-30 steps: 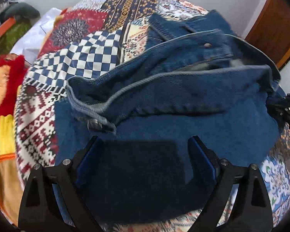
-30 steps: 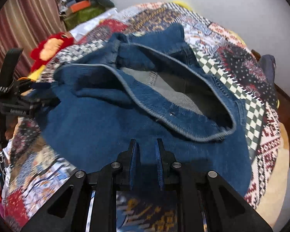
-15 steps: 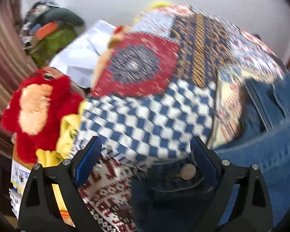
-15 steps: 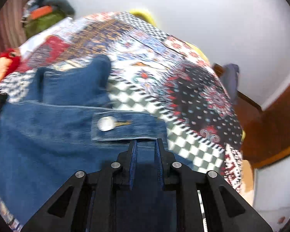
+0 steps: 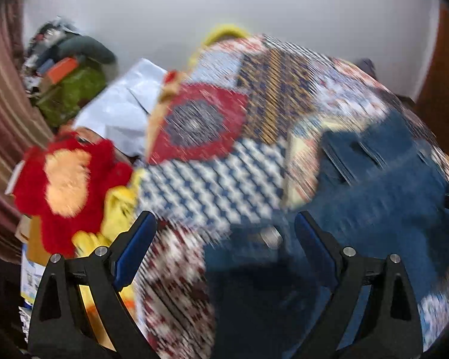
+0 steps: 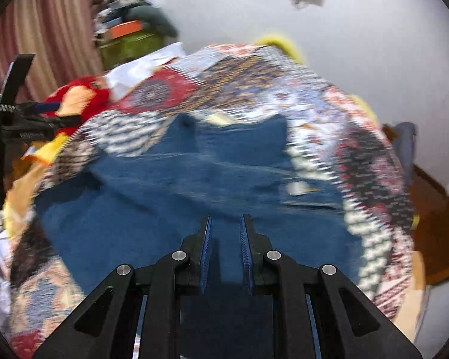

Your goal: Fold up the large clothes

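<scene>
Right, both cameras are smeared with motion blur, so detail is thin. Spread across the patchwork quilt that covers the bed lies the blue denim garment, a large dark sheet of cloth with a pale metal button showing toward its right side.

Over on the right wrist view, the right gripper sits low over the near part of the denim, its two blue-lined fingers drawn close with a narrow strip of denim showing between them; whether they actually pinch any cloth, I cannot tell from the blur.

On the left wrist view, the left gripper is spread wide, fingers well apart, nothing between them but the scene below. It hangs over the near left edge of the denim, where another round metal button shows just inside the right finger. Blue-and-white checks of the quilt sit just beyond.

Off the bed's left side there's a red plush toy with an orange face, yellow fabric beside it, and a striped curtain at far left. White wall at the back.
</scene>
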### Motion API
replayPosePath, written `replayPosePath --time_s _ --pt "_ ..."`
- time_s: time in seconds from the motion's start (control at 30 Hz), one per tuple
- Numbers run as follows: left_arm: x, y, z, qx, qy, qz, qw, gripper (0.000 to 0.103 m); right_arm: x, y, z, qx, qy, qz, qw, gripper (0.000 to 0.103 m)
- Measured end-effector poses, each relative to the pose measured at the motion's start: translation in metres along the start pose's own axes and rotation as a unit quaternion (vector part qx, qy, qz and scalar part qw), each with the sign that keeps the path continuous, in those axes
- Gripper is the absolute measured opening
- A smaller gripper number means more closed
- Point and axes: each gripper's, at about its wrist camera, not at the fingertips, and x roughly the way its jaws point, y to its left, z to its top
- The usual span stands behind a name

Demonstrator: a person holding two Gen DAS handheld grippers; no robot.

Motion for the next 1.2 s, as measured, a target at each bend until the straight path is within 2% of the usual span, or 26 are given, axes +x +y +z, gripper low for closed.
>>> replayPosePath --time_s 0.13,0.2,0.27,0.33,0.37,0.47,0.57,0.67,0.73,0.8,0.97,1.13,1.2 --pt "0.004 -0.022 -0.032 -0.006 0.037 -0.065 0.9972 0.094 0.023 0.026 -0.014 -0.001 0.031 0.031 0.999 0.014" --pt "0.012 -0.035 -0.05 0.004 0.057 -0.078 0.9953 0.094 0.038 0.035 -0.025 -0.012 0.06 0.027 0.998 0.014" --pt "0.026 -0.05 -0.07 0.034 0.077 -0.057 0.9948 0.094 0.051 0.037 -0.036 -0.023 0.077 0.015 0.997 0.014" --pt "0.036 -0.058 -0.086 0.06 0.087 -0.025 0.994 0.096 0.049 0.031 -0.044 -0.019 0.058 0.026 0.998 0.014" --pt "0.037 -0.059 -0.095 0.064 0.08 -0.021 0.9945 0.096 0.046 0.024 -0.049 -0.007 0.056 0.033 0.998 0.014" --pt "0.032 -0.051 -0.107 0.036 0.063 -0.016 0.9972 0.103 0.041 0.005 -0.058 0.029 0.065 0.036 0.997 0.014" --pt "0.029 -0.041 -0.117 -0.003 0.068 -0.035 0.9971 0.103 0.037 -0.005 -0.067 0.03 0.066 0.036 0.997 0.014" --pt "0.026 -0.037 -0.124 -0.018 0.07 -0.04 0.9966 0.103 0.031 -0.009 -0.076 0.021 0.063 0.034 0.997 0.014" --pt "0.019 -0.035 -0.13 -0.022 0.066 -0.033 0.997 0.103 0.028 -0.006 -0.079 0.01 0.063 0.013 0.998 0.014" --pt "0.011 -0.029 -0.133 -0.027 0.061 -0.022 0.9975 0.103 0.025 -0.007 -0.082 -0.007 0.067 -0.034 0.997 0.014" --pt "0.001 -0.009 -0.141 -0.055 0.062 -0.027 0.9962 0.103 0.01 -0.028 -0.092 0.002 0.068 -0.07 0.995 0.014" --pt "-0.01 -0.004 -0.152 -0.073 0.064 -0.03 0.9948 0.103 -0.006 -0.059 -0.103 0.052 0.066 -0.04 0.996 0.014" --pt "-0.009 0.004 -0.153 -0.083 0.068 -0.031 0.9938 0.103 -0.014 -0.066 -0.107 0.061 0.067 -0.055 0.994 0.014"
